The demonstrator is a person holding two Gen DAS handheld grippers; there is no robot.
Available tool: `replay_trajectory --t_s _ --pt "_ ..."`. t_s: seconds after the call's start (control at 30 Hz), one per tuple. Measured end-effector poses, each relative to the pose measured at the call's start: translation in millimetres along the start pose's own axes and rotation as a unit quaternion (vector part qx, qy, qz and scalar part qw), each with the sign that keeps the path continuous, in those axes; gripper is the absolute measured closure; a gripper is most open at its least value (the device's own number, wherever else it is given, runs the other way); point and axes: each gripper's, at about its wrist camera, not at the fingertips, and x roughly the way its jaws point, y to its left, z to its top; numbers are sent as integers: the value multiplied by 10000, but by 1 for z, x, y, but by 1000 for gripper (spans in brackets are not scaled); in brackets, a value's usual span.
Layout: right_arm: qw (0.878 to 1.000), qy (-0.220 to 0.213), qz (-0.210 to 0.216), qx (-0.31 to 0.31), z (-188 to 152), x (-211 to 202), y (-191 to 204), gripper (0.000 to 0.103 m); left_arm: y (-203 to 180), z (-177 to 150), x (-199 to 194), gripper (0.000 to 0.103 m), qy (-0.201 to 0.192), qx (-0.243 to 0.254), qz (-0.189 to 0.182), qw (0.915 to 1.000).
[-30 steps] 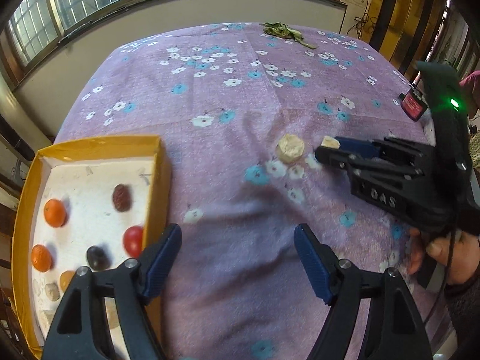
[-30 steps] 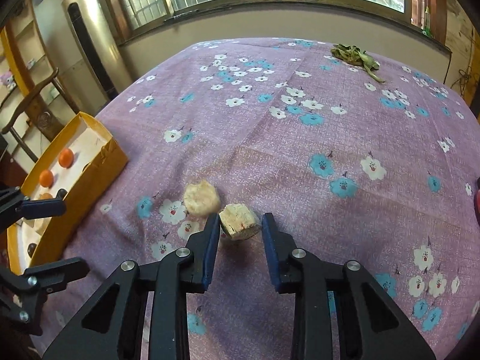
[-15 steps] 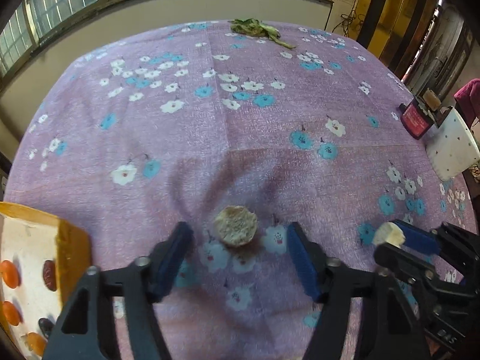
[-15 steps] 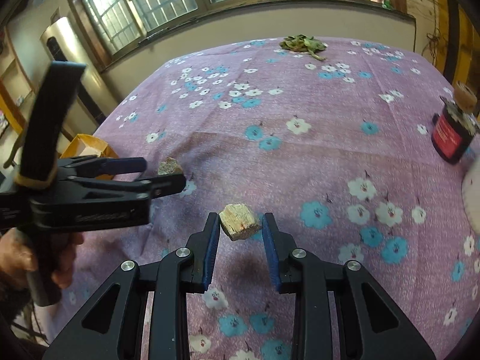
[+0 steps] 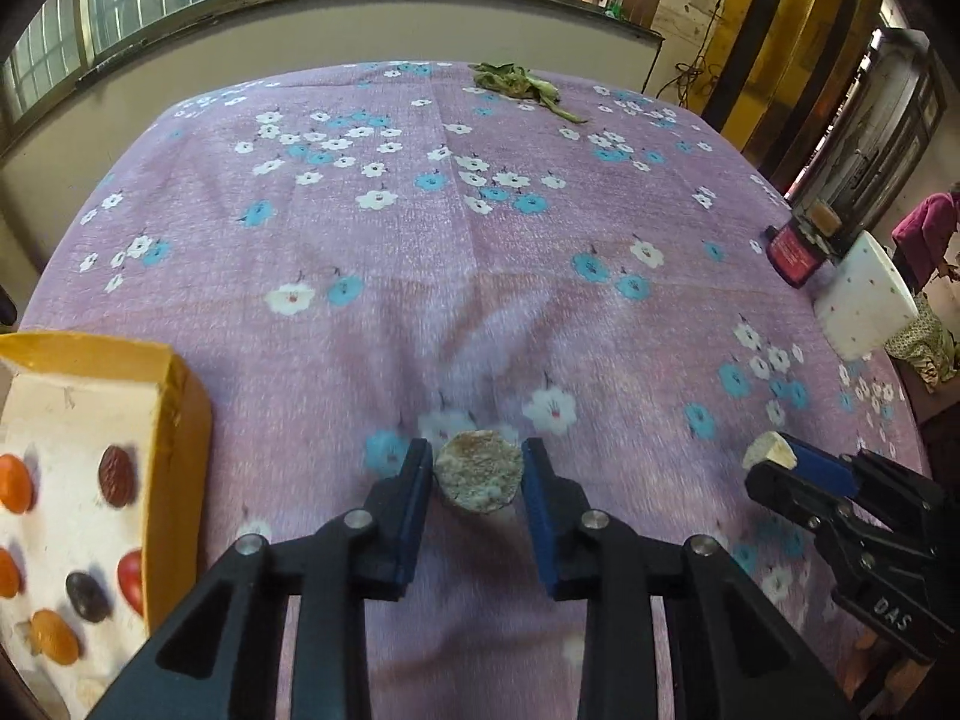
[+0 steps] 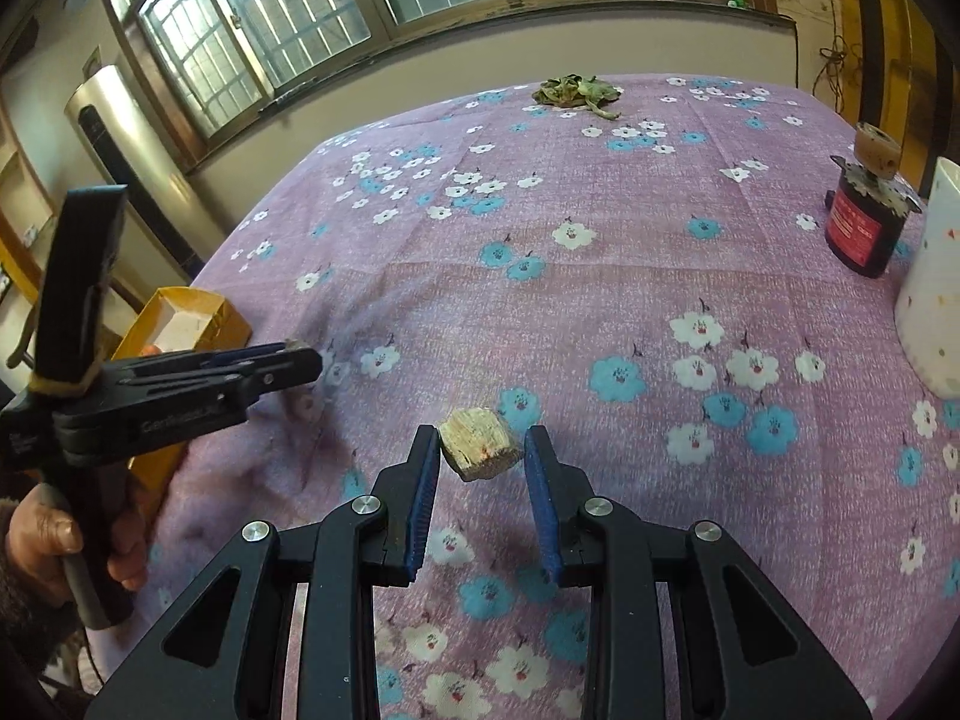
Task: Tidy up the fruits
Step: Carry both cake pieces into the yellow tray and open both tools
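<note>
My left gripper (image 5: 477, 474) is shut on a round beige fruit slice (image 5: 478, 471), low over the purple flowered cloth. My right gripper (image 6: 480, 450) is shut on a blocky beige fruit piece (image 6: 478, 443) and holds it above the cloth; in the left wrist view it sits at the lower right (image 5: 774, 462) with the piece (image 5: 768, 450) at its tips. The left gripper also shows at the left of the right wrist view (image 6: 294, 360). A yellow box (image 5: 180, 420) at the left holds orange, red and dark fruits (image 5: 117, 483).
A dark red-labelled jar (image 6: 864, 228) and a white cup (image 6: 936, 294) stand at the right edge of the table. A heap of green leaves (image 6: 576, 90) lies at the far end. Windows and a wall are behind the table.
My left gripper moved forward around the round slice and shut on it. The right gripper has lifted its piece off the cloth and carried it to the right, away from the slice.
</note>
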Motion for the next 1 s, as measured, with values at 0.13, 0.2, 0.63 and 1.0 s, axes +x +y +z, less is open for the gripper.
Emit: replay_trajectory --t_s 0.13,0.2,0.63,1.0 --pt "9999 45 -79 42 -14 -7 9 75 0 -17 -21 70 -66 20 -94 9999" --pt "9999 57 -151 29 -21 -11 14 75 2 -25 -32 70 -90 32 -142 9999" --pt "9995 43 -323 -20 -53 -24 63 75 30 -58 -80 70 -253 96 -339 9991" --pt "9994 -17 -251 -226 -54 -24 111 75 76 -81 -116 70 -415 -119 -378 9984"
